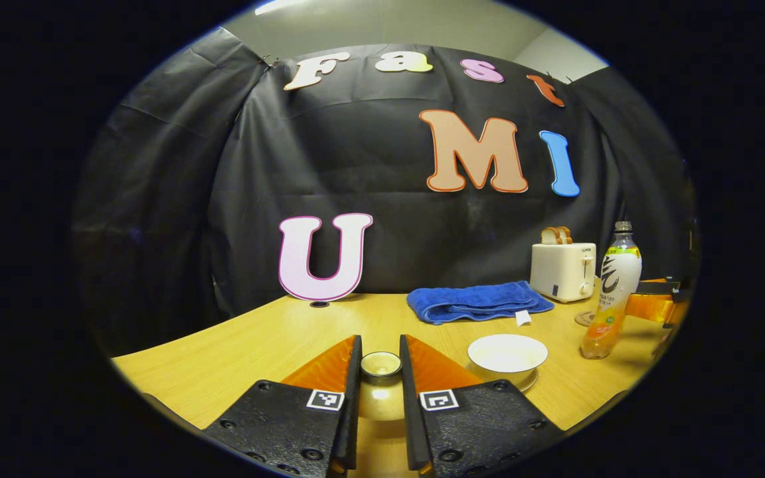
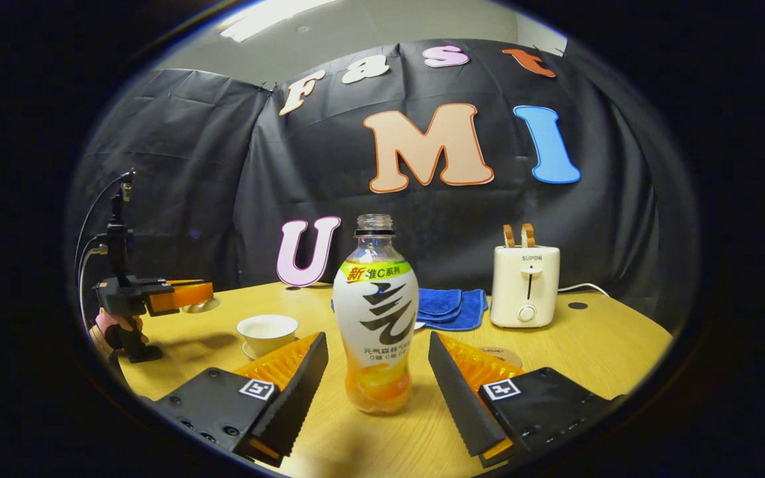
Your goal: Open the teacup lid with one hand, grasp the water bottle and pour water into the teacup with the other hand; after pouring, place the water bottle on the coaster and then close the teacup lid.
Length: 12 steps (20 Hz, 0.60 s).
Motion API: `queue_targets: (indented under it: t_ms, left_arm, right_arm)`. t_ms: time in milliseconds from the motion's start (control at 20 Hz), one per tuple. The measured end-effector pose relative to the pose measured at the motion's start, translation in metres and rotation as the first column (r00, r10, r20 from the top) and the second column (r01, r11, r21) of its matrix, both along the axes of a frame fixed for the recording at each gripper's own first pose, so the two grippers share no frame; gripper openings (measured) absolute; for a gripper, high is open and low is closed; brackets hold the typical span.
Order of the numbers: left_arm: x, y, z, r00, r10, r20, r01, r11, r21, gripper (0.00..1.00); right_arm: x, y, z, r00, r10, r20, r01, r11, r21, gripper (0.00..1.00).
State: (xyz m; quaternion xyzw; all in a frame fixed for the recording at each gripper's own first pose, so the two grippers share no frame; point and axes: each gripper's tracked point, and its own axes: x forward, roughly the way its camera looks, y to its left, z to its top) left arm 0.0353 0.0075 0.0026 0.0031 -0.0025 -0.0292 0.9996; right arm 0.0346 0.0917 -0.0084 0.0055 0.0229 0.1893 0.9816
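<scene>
The lid (image 1: 381, 364) is held clamped between the fingers of the left tongs (image 1: 380, 372), lifted off and carried to the side of the open teacup (image 1: 507, 355), which is seen on its saucer on the wooden surface (image 1: 256, 345) just to the right of those tongs in the left gripper view. The water bottle (image 2: 375, 315) is stood upright, cap off, with its long axis vertical, directly ahead of the right tongs (image 2: 376, 372) and centred in the gap between the two fingers. Those fingers are spread wide apart, with a clear space left on each side of the bottle, so nothing is gripped by them yet.

The coming move is judged to turn on this alignment: the bottle's lower body is already bracketed, so only a closing of the right tongs across its width would be called for, with little sideways correction. The right hand is plainly the nearer one to the bottle. In the right gripper view the teacup (image 2: 267, 331) is found to the left of the bottle and a little farther back, and the left tongs (image 2: 176, 296) farther left again. What is taken to be the coaster (image 2: 499, 355) is glimpsed low at the right, partly hidden behind the right finger
</scene>
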Motion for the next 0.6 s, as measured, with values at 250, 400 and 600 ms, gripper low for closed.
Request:
queue_targets:
  t_ms: [250,400,600]
  left_arm:
    - [-0.001,0.006,-0.001,1.000,0.010,-0.002,-0.010,1.000,0.000,0.27]
    - [0.000,0.009,-0.001,1.000,0.013,-0.003,-0.013,1.000,0.001,0.27]
    - [-0.001,0.021,-0.001,0.999,0.042,-0.001,-0.042,0.999,0.000,0.27]
  right_arm:
    - [0.021,0.011,-0.014,0.997,-0.029,-0.065,0.027,0.999,-0.031,0.96]
    - [0.028,0.013,-0.020,0.993,-0.053,-0.109,0.047,0.997,-0.057,0.94]
    - [0.035,0.014,-0.029,0.988,-0.065,-0.138,0.054,0.995,-0.079,0.75]
